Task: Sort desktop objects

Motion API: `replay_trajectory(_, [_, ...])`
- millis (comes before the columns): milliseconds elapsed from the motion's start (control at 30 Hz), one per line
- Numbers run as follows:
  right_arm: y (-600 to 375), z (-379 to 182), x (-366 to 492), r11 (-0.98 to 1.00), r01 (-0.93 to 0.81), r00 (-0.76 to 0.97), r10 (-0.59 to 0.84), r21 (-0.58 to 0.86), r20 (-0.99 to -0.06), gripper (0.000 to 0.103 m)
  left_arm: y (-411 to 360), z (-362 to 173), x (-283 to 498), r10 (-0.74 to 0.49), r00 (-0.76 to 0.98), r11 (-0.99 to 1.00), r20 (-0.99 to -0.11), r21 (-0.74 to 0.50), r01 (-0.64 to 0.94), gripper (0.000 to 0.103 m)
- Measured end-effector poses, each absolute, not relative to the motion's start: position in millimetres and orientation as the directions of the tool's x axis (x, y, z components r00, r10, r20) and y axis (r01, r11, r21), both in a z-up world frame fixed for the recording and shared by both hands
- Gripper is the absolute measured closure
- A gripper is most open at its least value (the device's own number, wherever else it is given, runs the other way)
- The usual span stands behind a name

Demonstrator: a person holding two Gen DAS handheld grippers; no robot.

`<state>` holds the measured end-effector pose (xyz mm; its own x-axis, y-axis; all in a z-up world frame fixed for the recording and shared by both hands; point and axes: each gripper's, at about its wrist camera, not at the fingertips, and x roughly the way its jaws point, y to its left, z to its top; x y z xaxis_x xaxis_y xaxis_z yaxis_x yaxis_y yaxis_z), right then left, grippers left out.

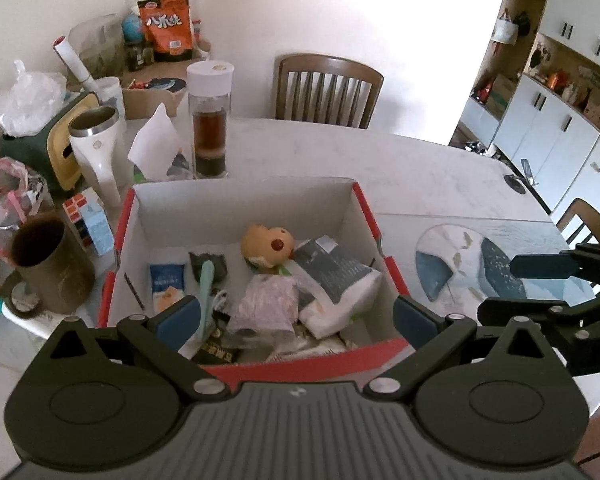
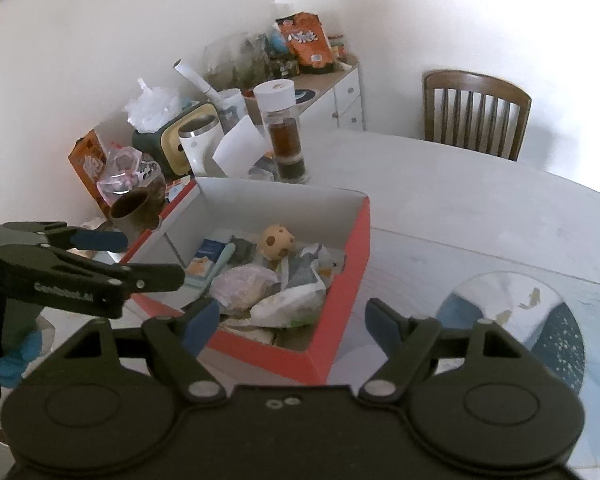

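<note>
Nearest the lens, the left hand-held gripper (image 1: 296,312) hangs spread and empty over the red-sided box (image 1: 384,240), its jaws free of anything; the right hand-held gripper (image 2: 288,320) is likewise spread and empty beside it. Sorted things, a spotted toy (image 1: 266,244) and packets (image 1: 332,276), already lie heaped inside on the desk (image 1: 420,168), so both seem free for whatever is next.

Both the left gripper (image 1: 296,316) and the right gripper (image 2: 288,320) are matte black with round side discs, silver screws, blue pads and, on the left one, white lettering, and the hand (image 2: 16,356) beside it wears a blue glove.
</note>
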<state>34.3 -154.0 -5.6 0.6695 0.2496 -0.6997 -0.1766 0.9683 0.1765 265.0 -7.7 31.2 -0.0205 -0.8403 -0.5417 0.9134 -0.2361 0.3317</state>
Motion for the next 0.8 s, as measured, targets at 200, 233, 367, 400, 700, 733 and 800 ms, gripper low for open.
replay_trajectory(200, [-152.0, -5.4, 22.0, 0.967, -0.202, 0.680, 0.255, 0.159, -0.688, 0.022, 2.9, 26.6, 261.2, -0.846, 0.003, -0.215, -0.534, 0.346, 0.913, 0.000])
replay_trajectory(233, [-151.0, -5.7, 20.7, 0.966, -0.207, 0.679, 0.257, 0.156, -0.688, 0.022, 3.6, 25.7, 260.7, -0.844, 0.004, -0.216, -0.536, 0.348, 0.912, 0.000])
replay_trajectory(367, [-147.8, -7.1, 16.8, 0.963, -0.225, 0.677, 0.265, 0.150, -0.687, 0.022, 8.9, 21.3, 257.3, -0.854, 0.011, -0.220, -0.521, 0.379, 0.899, 0.000])
replay_trajectory(400, [-147.2, -7.6, 16.5, 0.962, -0.228, 0.675, 0.269, 0.152, -0.687, 0.022, 9.9, 20.5, 256.4, -0.854, 0.012, -0.223, -0.520, 0.386, 0.895, 0.000])
replay_trajectory(700, [-143.7, -10.9, 13.8, 0.958, -0.240, 0.663, 0.280, 0.157, -0.694, 0.022, 11.4, 14.4, 259.5, -0.853, 0.042, -0.198, -0.520, 0.397, 0.896, 0.000])
replay_trajectory(733, [-143.4, -11.3, 13.2, 0.958, -0.241, 0.663, 0.280, 0.157, -0.694, 0.022, 11.0, 13.7, 260.1, -0.852, 0.047, -0.194, -0.521, 0.397, 0.897, 0.000])
replay_trajectory(800, [-143.7, -11.8, 12.7, 0.958, -0.241, 0.661, 0.280, 0.157, -0.696, 0.022, 9.7, 12.6, 260.7, -0.848, 0.053, -0.191, -0.528, 0.397, 0.898, 0.000])
